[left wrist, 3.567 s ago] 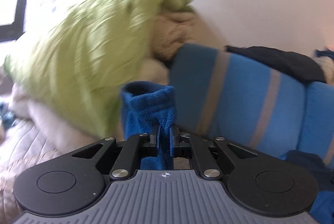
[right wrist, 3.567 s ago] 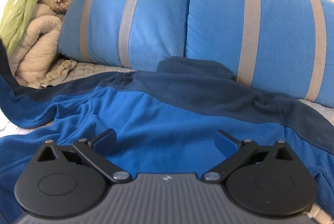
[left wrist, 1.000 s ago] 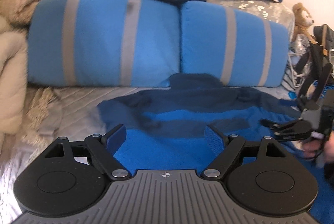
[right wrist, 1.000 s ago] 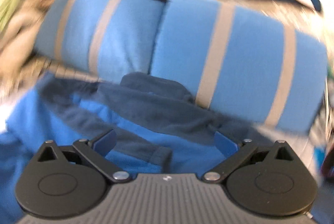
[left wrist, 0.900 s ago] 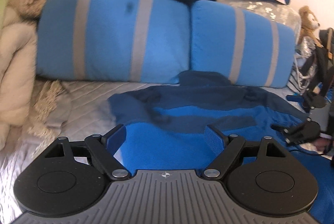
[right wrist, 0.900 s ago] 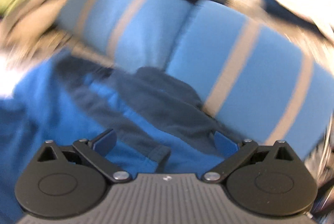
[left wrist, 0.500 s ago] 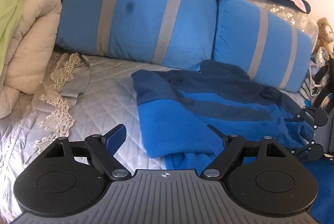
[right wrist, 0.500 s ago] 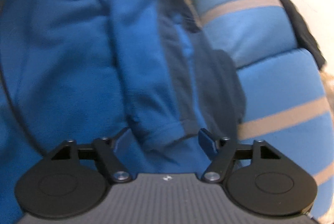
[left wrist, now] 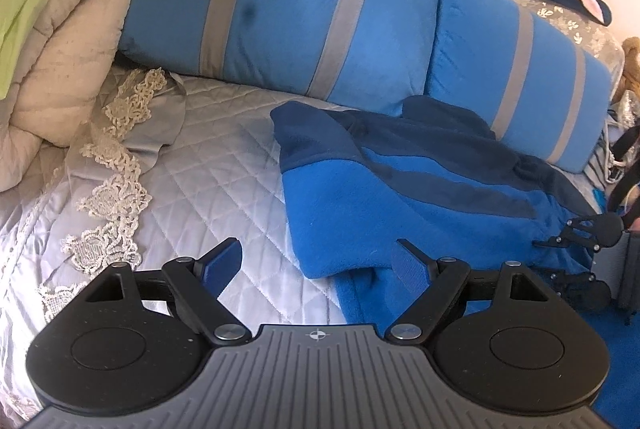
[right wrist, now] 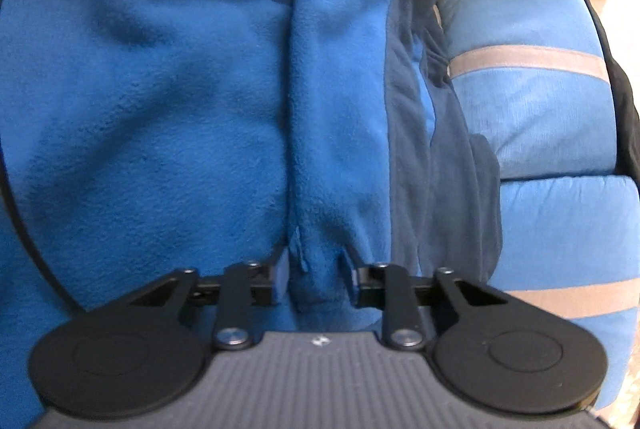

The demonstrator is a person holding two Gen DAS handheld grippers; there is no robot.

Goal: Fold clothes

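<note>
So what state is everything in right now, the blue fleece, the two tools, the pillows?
Blue fleece jacket: spread on the bed, one side folded over, not yet fully folded.
Left tool: open, holding nothing, over the jacket's near edge.
Right tool: jaws have just been closing around a ridge of fleece.
Striped pillows: side by side behind the jacket.
Beige quilt: bundled at the left.

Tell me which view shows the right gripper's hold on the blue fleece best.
The right wrist view: the right gripper has been closing around a fold of the blue fleece jacket, close up. The left wrist view shows that gripper only small, side-on at the jacket's far edge.
</note>
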